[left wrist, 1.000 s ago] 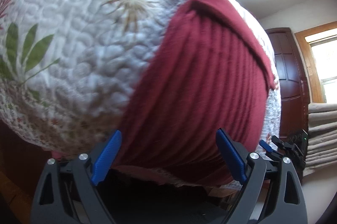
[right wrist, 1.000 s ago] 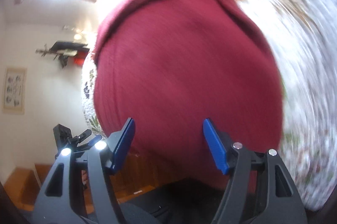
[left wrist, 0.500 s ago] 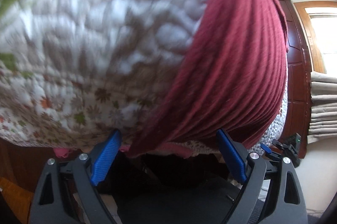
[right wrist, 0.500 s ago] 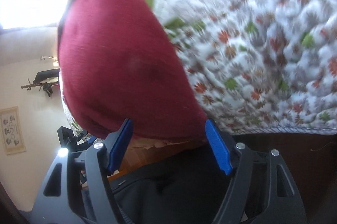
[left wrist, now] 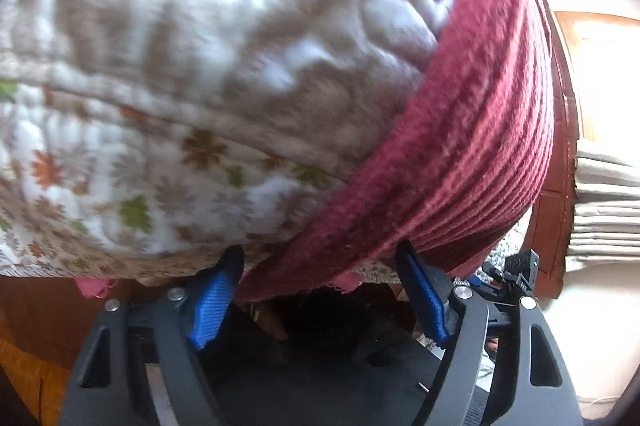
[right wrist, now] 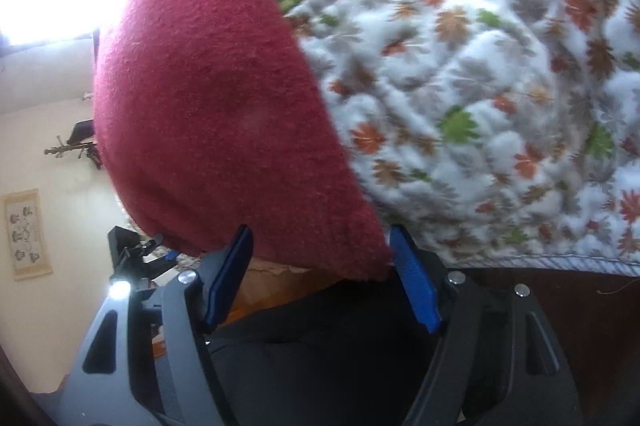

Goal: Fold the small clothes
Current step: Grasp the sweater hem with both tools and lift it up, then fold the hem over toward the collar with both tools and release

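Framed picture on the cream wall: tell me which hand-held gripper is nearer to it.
Right. The right hand-held gripper has the framed picture just off its left side; the left hand-held gripper sits farther along the maroon knitted garment's edge, the picture outside its view.

The dark red knit garment (left wrist: 480, 153) lies flat on the floral quilted bed cover (left wrist: 192, 73). Its surface is ribbed with parallel ridges. Its near hem (right wrist: 304, 250) overhangs the bed's front edge.
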{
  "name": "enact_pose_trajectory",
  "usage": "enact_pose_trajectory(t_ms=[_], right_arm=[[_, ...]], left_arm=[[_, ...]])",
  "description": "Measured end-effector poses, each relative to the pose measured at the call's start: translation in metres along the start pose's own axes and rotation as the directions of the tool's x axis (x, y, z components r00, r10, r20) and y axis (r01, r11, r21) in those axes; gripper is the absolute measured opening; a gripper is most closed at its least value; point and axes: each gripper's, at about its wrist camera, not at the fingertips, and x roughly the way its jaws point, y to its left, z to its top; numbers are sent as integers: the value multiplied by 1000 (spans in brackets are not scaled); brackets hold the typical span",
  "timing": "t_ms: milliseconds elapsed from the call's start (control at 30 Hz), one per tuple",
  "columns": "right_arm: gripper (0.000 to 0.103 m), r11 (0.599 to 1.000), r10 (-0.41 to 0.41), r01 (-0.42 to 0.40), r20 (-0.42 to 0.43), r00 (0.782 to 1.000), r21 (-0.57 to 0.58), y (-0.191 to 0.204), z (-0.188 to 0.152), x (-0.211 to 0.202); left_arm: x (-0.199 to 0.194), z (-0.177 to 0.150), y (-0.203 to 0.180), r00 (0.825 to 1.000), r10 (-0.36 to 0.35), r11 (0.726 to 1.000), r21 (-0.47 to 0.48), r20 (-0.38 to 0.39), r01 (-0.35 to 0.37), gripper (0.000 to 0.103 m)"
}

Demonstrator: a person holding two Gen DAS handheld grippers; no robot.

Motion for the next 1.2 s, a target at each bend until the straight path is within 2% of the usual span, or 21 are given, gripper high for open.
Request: enact_pose_trajectory(t_ms=[100,233,267,300,333,400,467,567,600,633,667,700,733,767,800,833,900,1000,1067,1200], right_arm=[[71,999,22,-22,9,1000,39,-11,-3,-2],[71,999,35,-35,6,999,18,-11,3,-3],[71,999,38,-38,2,999,17,-10,4,-1],[71,999,45,-45,-6,999,15,-8,4,2],[64,998,58,-58,-20,998,11,-5,4,4],[56,997,76,-77,-47,996,-24,7,2,4],[55,995,86,-89,-52,995,-51,12,-1,1],[55,996,83,-85,-52,995,-31,3,0,3],[55,996,82,-83,-54,995,-19,-1,0,5],[56,997,78,-79,-58,995,-12,-3,1,8],[56,997,73,-74,-66,995,-10,-3,3,9],[56,998,65,-66,-71,995,-15,-2,1,12],[52,998,61,-63,-71,996,-19,-1,0,12],[43,997,69,-70,-71,995,-16,1,0,12],[21,996,91,-92,-75,993,-10,2,-2,12],[8,994,107,-108,-75,991,-8,2,-4,9],[6,991,132,-132,-53,990,-4,3,-7,-5],[6,981,196,-196,1,981,7,8,-15,-28],[6,970,244,-245,41,969,4,16,-20,-46],[6,942,335,-333,114,935,-42,43,-21,-94]], left_arm=[[1,2,5,1000,10,1000,-2,-1,-10,80],[2,6,2,1000,-15,1000,3,-11,15,79],[6,8,0,1000,-19,1000,7,-17,19,76],[7,8,-2,999,-26,1000,12,-25,26,68],[6,7,-3,999,-34,999,17,-34,35,62],[1,6,-10,999,-41,998,47,-31,42,38],[-4,5,-16,998,-54,996,64,-22,56,30],[3,6,-14,998,-57,997,50,-26,58,32],[8,6,-11,998,-54,998,29,-27,55,47],[11,8,-13,998,-63,998,5,-32,63,54],[13,7,-10,997,-70,998,-4,-37,70,57],[14,3,-12,997,-68,998,1,-40,68,55],[14,2,-15,996,-74,997,13,-43,75,49],[13,0,-17,996,-73,997,26,-45,75,30],[10,-1,-20,997,-61,997,40,-38,63,19],[6,-2,-20,997,-69,997,36,-37,70,13],[-1,-5,-19,993,-116,993,12,-28,116,7],[-19,-14,-15,977,-214,977,-20,6,214,7],[-35,-22,-19,956,-289,956,-44,39,291,6],[-74,-35,-31,885,-453,885,-69,106,461,6]])
